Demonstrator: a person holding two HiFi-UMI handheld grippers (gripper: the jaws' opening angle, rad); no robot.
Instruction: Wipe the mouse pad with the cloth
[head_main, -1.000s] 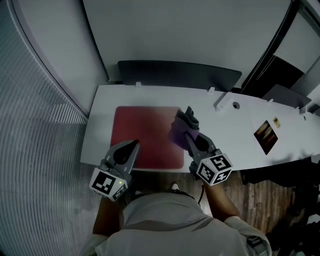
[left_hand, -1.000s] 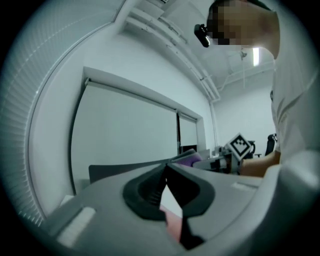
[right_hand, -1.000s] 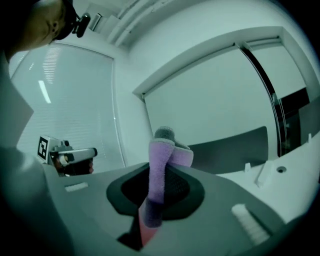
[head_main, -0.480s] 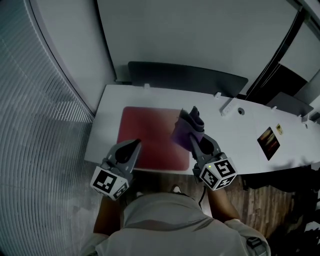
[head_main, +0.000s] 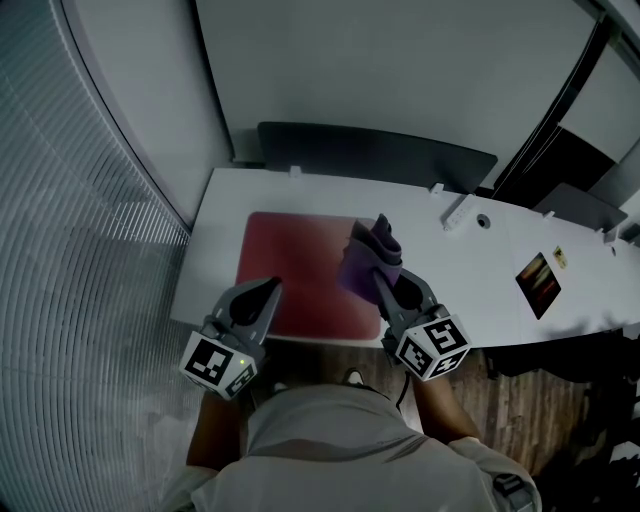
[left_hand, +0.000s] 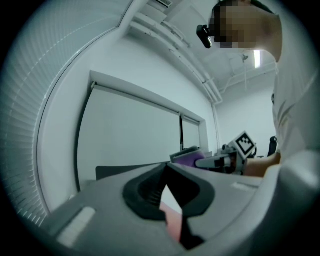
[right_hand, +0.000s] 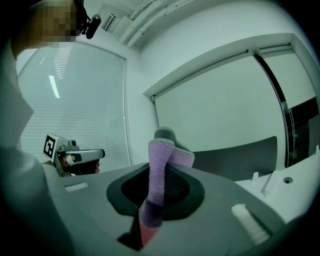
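A dark red mouse pad (head_main: 295, 275) lies flat on the left part of the white desk (head_main: 450, 280). My right gripper (head_main: 383, 278) is shut on a purple and grey cloth (head_main: 366, 252), which hangs over the pad's right edge. In the right gripper view the cloth (right_hand: 161, 167) stands up between the jaws, with a sliver of red pad (right_hand: 147, 235) below. My left gripper (head_main: 269, 290) hovers over the pad's near edge, jaws together and holding nothing. The left gripper view shows its tips (left_hand: 166, 167) touching, with the cloth (left_hand: 187, 160) beyond.
A dark panel (head_main: 380, 155) runs along the desk's back edge. A white power strip (head_main: 456, 213), a round cable hole (head_main: 484, 221) and a small dark card (head_main: 538, 272) lie to the right. Window blinds (head_main: 90, 250) curve along the left. Wood floor (head_main: 540, 400) shows at the near right.
My right gripper has carried the cloth slightly left, further over the pad's right edge. The left gripper has stayed where it was.
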